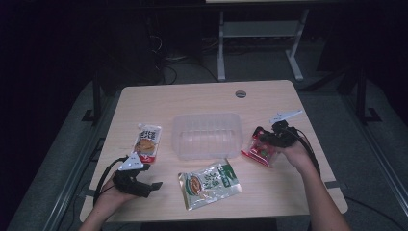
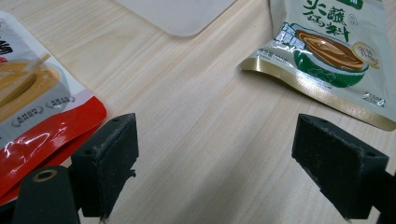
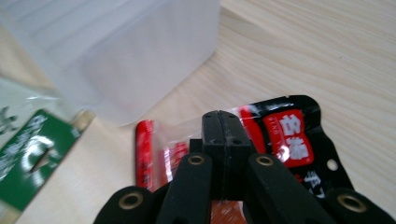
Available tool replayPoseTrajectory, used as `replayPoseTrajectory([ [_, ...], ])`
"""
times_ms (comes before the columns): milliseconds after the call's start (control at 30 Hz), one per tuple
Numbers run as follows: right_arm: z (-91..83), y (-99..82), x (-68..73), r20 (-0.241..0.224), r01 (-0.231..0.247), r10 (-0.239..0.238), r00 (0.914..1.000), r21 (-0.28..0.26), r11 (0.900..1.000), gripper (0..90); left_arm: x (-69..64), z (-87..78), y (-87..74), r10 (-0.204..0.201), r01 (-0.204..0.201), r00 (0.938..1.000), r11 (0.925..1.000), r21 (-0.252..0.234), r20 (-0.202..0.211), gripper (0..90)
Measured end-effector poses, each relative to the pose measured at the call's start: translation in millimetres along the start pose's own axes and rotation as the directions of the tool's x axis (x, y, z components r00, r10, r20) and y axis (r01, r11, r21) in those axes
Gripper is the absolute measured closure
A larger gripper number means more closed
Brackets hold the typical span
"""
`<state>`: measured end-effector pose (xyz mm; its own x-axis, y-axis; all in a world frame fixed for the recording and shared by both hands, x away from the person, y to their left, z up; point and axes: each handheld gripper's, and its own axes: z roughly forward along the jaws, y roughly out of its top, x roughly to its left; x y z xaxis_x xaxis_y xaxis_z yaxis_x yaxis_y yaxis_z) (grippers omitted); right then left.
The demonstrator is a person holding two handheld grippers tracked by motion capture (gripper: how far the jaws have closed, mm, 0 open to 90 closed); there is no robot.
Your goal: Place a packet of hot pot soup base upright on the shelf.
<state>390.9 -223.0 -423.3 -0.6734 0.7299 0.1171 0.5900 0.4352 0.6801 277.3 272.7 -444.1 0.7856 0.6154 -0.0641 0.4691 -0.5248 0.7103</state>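
Observation:
My right gripper [image 1: 260, 138] is shut on a red and black snack packet [image 1: 260, 151] just right of the clear plastic container [image 1: 207, 154]. In the right gripper view the jaws [image 3: 224, 135] are pressed together on the packet's [image 3: 285, 135] clear top edge, with the container's wall [image 3: 126, 60] close ahead. My left gripper [image 1: 151, 188] rests open at the table's front left. Its jaws [image 2: 224, 158] stand wide apart over bare wood. A white and orange sauce packet [image 1: 147, 142] lies just beyond it, and a green sauce packet [image 1: 209, 184] lies to its right.
In the left gripper view the orange packet [image 2: 37, 107] lies at the left, the green packet [image 2: 327, 46] at the upper right and the container's corner [image 2: 182, 14] at the top. The green packet's corner [image 3: 32, 154] lies left of my right jaws. A round grommet [image 1: 241, 94] sits near the far edge.

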Motion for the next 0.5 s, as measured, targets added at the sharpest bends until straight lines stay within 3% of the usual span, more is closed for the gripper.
replayPoseTrajectory([
  [300,29.2,1.9,-11.8,0.042,-0.005,0.003,0.9991,0.045,0.9990,89.9,0.3,0.0,-0.6,-0.004,0.004,1.0000,1.0000,-0.007,0.004,14.2],
  [500,30.2,-3.1,-13.5,0.026,-0.004,0.003,0.9997,0.058,0.9983,89.9,0.3,-0.1,-0.6,-0.003,0.003,1.0000,1.0000,-0.006,0.005,14.2],
])
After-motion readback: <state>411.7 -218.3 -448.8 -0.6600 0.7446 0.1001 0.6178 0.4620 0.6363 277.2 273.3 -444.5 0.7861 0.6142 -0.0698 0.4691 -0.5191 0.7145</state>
